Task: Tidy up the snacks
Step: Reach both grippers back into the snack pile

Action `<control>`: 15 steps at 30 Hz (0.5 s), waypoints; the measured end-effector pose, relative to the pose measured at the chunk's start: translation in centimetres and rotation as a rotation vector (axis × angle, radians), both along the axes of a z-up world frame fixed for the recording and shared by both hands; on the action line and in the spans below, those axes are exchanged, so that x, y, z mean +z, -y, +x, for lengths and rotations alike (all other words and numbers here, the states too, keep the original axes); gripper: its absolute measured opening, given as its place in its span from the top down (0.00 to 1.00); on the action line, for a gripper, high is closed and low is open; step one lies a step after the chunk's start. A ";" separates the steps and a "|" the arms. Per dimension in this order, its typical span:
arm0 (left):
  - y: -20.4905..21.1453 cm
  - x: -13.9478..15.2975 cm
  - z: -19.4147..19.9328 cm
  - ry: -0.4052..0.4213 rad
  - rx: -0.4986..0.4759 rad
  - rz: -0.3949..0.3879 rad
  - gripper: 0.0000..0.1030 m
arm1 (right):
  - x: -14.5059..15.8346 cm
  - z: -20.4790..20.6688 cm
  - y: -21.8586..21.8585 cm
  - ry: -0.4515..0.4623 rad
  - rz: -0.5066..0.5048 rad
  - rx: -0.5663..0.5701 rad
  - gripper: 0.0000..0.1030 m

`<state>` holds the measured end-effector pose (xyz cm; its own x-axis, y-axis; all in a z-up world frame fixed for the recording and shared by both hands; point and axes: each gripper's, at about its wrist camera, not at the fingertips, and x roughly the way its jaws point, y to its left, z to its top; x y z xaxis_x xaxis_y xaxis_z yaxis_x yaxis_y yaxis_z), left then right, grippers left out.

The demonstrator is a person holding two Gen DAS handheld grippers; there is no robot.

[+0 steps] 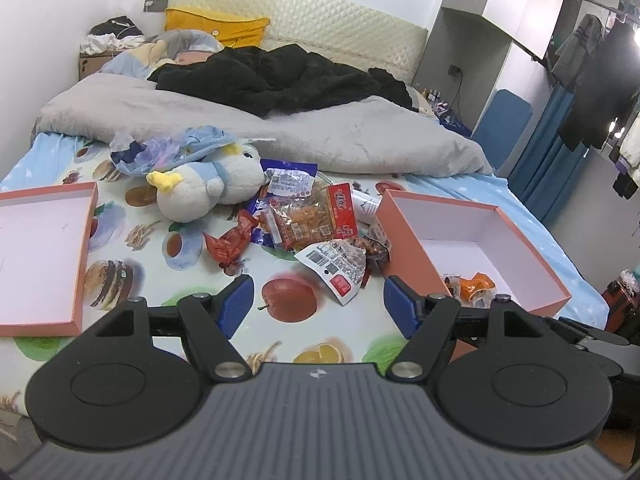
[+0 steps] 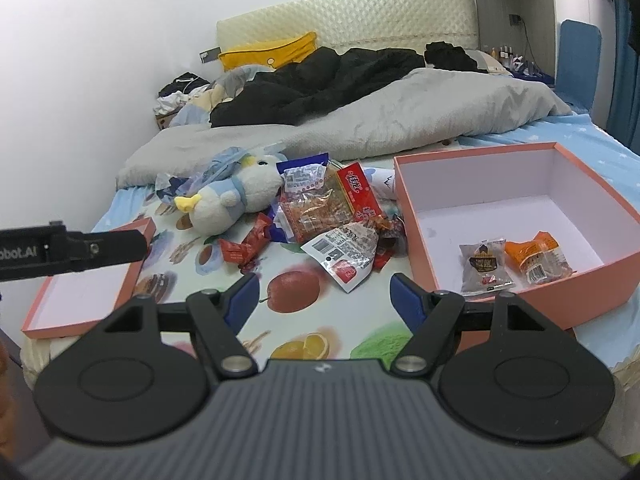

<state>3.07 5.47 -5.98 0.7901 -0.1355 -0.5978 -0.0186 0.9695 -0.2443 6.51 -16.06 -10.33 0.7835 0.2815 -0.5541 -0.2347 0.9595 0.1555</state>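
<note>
Right wrist | fruit-print bedsheet [image 2: 320,320] | grey duvet [image 2: 400,120] | both grippers' fingers [image 2: 404,296] apart, empty

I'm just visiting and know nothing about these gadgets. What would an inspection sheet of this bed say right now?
Surface: bed sheet printed with fruit and food; grey duvet pushed toward the headboard.
Job's things: pink box holding a grey packet and an orange packet; shallow pink lid, nothing seen in it; snack pile loose between them.
Clutter: plush toy beside the pile; black clothing on the duvet; yellow pillow.
Grippers: left gripper and right gripper both with jaws open, nothing held, short of the pile.
Cables: one hangs from a wall socket.
Surroundings: hanging clothes; blue curtain.
</note>
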 end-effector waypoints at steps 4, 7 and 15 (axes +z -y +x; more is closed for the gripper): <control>-0.2 -0.6 1.2 -0.019 -0.006 0.007 0.26 | -0.3 0.5 -0.1 -0.009 0.002 0.009 0.28; -0.6 -1.2 2.3 -0.038 -0.005 0.007 0.26 | -0.8 1.3 -0.4 -0.021 0.003 0.001 0.28; -2.4 -3.6 6.4 -0.093 0.010 0.001 0.25 | -2.2 4.7 -0.5 -0.071 -0.014 -0.029 0.28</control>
